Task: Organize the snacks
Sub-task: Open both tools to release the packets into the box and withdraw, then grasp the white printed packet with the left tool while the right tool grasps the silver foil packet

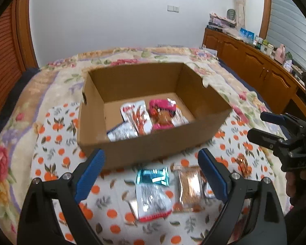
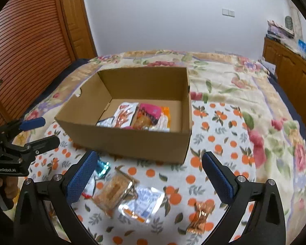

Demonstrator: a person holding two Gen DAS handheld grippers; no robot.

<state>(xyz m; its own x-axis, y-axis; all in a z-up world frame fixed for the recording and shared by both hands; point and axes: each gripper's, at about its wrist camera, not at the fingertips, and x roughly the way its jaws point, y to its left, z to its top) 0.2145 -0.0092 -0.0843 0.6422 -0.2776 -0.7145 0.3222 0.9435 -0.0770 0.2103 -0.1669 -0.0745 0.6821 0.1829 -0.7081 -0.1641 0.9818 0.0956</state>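
Hovering over the bed (image 1: 51, 94), the left hand-held gripper (image 1: 151, 175) is seen with jaws spread wide, nothing between the pads. The right hand-held gripper (image 2: 149, 175) is likewise spread and empty. Ahead of both, beyond the fingertips, a cardboard box (image 1: 144, 147) is set on the orange-print cloth (image 1: 57, 143); a white-and-red snack packet (image 1: 135, 116) and a pink packet (image 1: 162, 112) are lain on its floor, side by side. Below the left hand-held gripper, between its fingers, a teal packet (image 1: 153, 176), a silver packet (image 1: 151, 202) and a clear packet of brown biscuits (image 1: 190, 187) are scattered on the cloth. Under the right one, a copper-foil sweet (image 2: 201, 217) is noted near the right finger.
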